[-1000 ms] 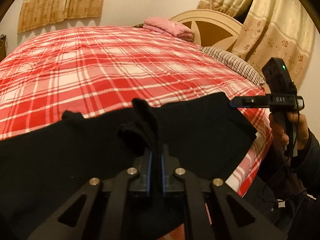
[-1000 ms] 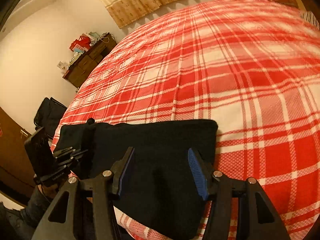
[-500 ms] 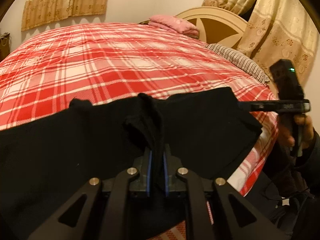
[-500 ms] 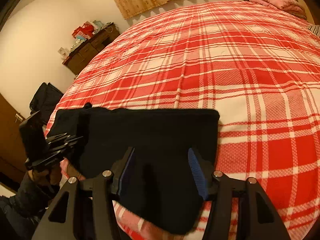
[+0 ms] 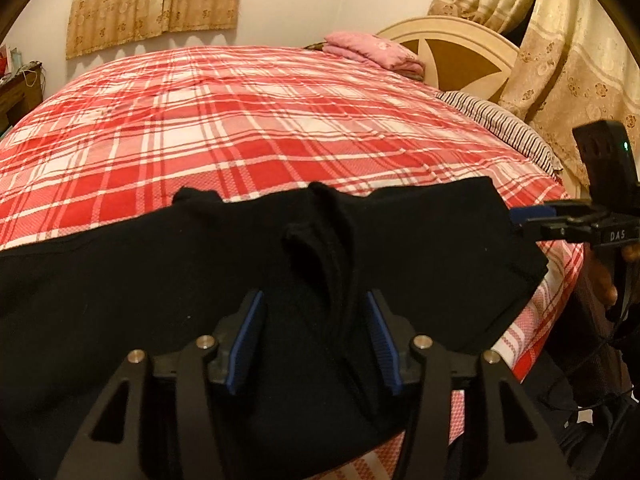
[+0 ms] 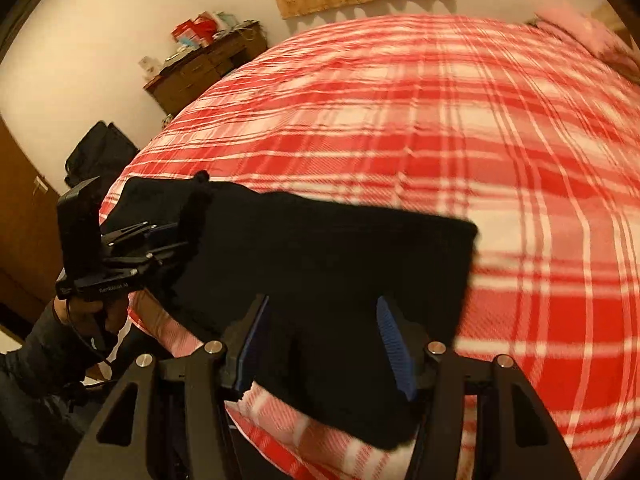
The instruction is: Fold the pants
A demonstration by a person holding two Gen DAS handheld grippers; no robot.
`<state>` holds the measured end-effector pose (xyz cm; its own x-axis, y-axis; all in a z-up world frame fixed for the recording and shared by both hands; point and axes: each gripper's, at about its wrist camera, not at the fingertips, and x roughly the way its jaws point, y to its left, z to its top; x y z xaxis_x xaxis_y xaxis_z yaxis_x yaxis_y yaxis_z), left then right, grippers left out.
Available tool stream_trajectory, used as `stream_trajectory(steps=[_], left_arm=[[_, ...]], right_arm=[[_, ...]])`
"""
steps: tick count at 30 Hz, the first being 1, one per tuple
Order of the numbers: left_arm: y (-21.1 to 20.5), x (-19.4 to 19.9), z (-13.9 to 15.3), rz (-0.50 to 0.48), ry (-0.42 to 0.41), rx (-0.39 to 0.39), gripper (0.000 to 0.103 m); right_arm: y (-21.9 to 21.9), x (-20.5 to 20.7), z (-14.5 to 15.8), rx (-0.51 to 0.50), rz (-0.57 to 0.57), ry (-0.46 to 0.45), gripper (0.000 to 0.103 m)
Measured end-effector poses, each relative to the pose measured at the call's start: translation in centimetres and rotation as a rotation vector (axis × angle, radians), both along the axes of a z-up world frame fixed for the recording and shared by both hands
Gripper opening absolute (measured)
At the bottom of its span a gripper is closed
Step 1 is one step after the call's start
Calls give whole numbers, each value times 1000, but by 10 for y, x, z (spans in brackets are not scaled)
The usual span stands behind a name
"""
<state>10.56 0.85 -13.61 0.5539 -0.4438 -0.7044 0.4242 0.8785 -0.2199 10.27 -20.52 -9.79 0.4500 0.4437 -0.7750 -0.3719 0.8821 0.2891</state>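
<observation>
The black pants [image 5: 420, 248] lie folded along the near edge of the red plaid bed [image 5: 248, 128]. They also show in the right wrist view [image 6: 340, 256]. My left gripper [image 5: 314, 340] is open, its blue pads either side of a raised bunch of black cloth. It shows at the left of the right wrist view [image 6: 160, 240]. My right gripper [image 6: 322, 340] is open over the right end of the pants. It shows at the right edge of the left wrist view [image 5: 532, 216], beside the pants' corner.
A pink folded cloth [image 5: 376, 52] and a striped pillow [image 5: 500, 128] lie by the headboard [image 5: 460, 60]. A wooden dresser [image 6: 204, 72] and a black bag [image 6: 100, 152] stand beyond the bed's left side. Curtains [image 5: 560, 60] hang at the right.
My left gripper was shut on the bunch of black cloth and has opened, letting it go. My right gripper stayed open and swung a little to the left over the pants.
</observation>
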Motion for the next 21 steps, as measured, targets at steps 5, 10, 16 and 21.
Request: stream_trajectory(steps=[5, 10, 16, 21], left_arm=[[1, 1, -1, 0, 2, -11, 56], [6, 0, 0, 0, 5, -12, 56], [39, -13, 29, 76, -96, 62, 64], [104, -20, 47, 229, -169, 188, 70]], right_arm=[[29, 23, -16, -14, 56, 43, 57], [40, 27, -20, -69, 42, 54, 57], [73, 28, 9, 8, 119, -15, 57], [134, 40, 7, 93, 237, -36, 57]])
